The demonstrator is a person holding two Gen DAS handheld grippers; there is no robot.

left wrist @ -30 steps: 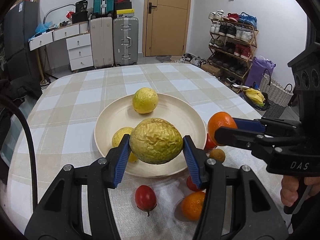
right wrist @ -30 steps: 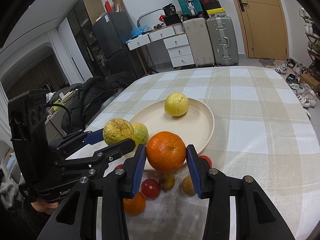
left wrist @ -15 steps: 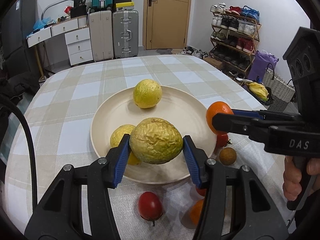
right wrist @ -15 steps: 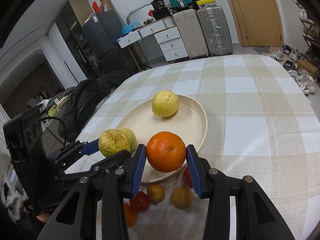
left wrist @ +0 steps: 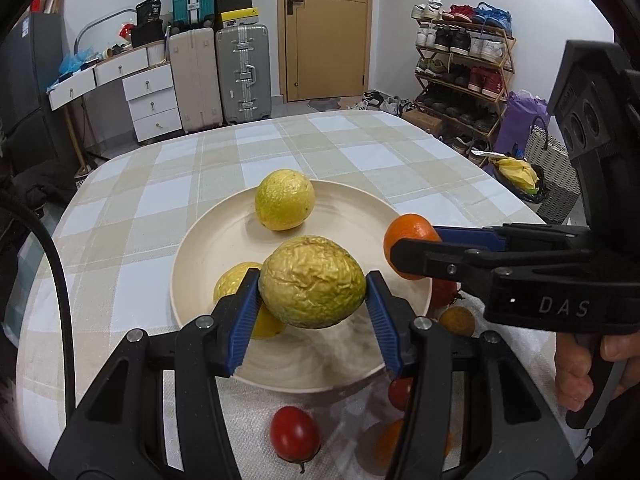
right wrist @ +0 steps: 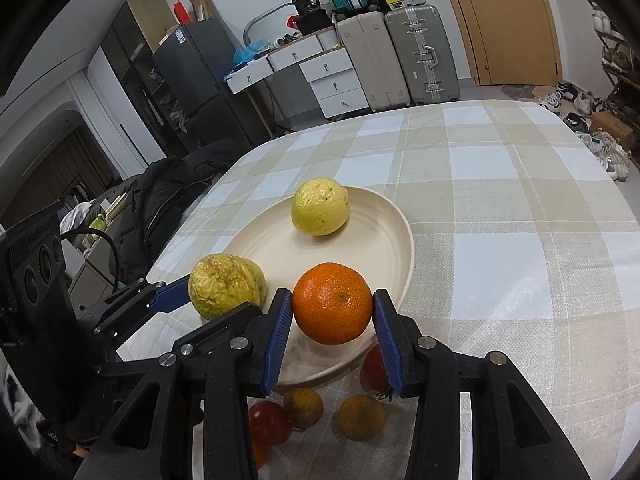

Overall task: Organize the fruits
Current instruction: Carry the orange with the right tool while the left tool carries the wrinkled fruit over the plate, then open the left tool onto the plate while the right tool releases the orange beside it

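My left gripper (left wrist: 312,304) is shut on a wrinkled yellow-green fruit (left wrist: 312,282) and holds it above the near part of a cream plate (left wrist: 200,248). Two yellow fruits lie on the plate, one at the back (left wrist: 285,199) and one near the front left (left wrist: 234,280). My right gripper (right wrist: 332,320) is shut on an orange (right wrist: 332,303) above the plate's near rim (right wrist: 404,248); it shows at the right in the left wrist view (left wrist: 408,240). Small red tomatoes (left wrist: 295,434) and small orange fruits (right wrist: 360,418) lie on the cloth in front of the plate.
The table has a beige and white checked cloth (right wrist: 500,200). Behind it stand suitcases (left wrist: 240,72), a white drawer unit (left wrist: 152,96), a door and a shoe rack (left wrist: 460,64). A dark jacket (right wrist: 168,192) lies at the table's left edge.
Both grippers have moved forward over the plate with their fruits held. The plate and loose fruits now sit closer and lower in both views.
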